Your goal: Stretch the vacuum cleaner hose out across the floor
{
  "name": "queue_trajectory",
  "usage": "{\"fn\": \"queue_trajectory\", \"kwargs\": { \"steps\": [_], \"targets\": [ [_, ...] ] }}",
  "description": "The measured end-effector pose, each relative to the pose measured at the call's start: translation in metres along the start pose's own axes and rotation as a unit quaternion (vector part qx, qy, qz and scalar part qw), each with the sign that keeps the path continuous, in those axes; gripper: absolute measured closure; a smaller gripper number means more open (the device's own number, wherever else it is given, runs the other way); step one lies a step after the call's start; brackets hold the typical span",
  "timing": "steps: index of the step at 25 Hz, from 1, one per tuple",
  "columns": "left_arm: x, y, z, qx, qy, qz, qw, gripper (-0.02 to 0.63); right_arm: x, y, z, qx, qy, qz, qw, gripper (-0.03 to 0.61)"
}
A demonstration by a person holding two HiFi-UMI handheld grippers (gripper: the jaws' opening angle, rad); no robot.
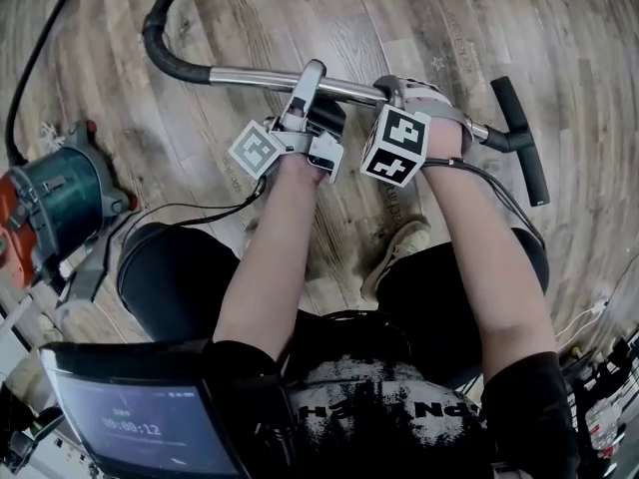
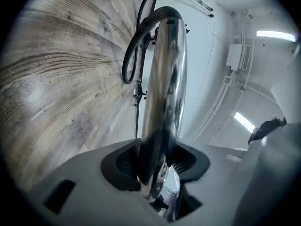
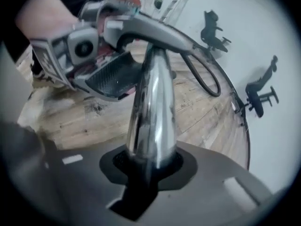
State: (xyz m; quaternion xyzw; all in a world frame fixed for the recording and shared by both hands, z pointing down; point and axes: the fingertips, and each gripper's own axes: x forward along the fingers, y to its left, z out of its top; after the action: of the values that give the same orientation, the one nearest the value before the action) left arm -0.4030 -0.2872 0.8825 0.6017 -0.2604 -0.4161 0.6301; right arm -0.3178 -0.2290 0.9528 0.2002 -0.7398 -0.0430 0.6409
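Note:
A chrome vacuum wand [image 1: 250, 76] runs left to right over the wood floor, ahead of the person's knees. At its left end a black hose [image 1: 165, 28] curves up and away. A black T-shaped nozzle [image 1: 521, 143] sits on its right end. My left gripper [image 1: 312, 80] is clamped across the wand near its middle. In the left gripper view the wand [image 2: 164, 79] runs up between the dark pads of that gripper [image 2: 157, 166] toward the hose [image 2: 134, 55]. My right gripper [image 1: 404, 90] grips the wand a hand's width to the right. Its own view shows the tube [image 3: 153, 112] seated tightly in its jaws [image 3: 150, 166].
A teal and orange vacuum body [image 1: 50, 193] stands on the floor at the left, with a thin black cable [image 1: 30, 58] running past it. A screen [image 1: 150, 422] sits at the bottom left. The person's shoe [image 1: 399, 247] is under the arms. Two office chairs [image 3: 211, 32] stand by the far wall.

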Motion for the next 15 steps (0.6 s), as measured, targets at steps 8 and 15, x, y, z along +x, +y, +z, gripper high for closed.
{"fn": "queue_trajectory", "kwargs": {
  "steps": [8,15],
  "targets": [
    [0.005,-0.016,0.01,0.08,-0.014,0.009,0.9967,0.471,-0.006,0.001,0.011,0.003,-0.015,0.005,1.0,0.497],
    [0.021,-0.033,0.052,0.151,-0.027,0.059,0.9864,0.513,-0.021,0.002,0.005,0.007,-0.009,0.012,1.0,0.495]
  ]
}}
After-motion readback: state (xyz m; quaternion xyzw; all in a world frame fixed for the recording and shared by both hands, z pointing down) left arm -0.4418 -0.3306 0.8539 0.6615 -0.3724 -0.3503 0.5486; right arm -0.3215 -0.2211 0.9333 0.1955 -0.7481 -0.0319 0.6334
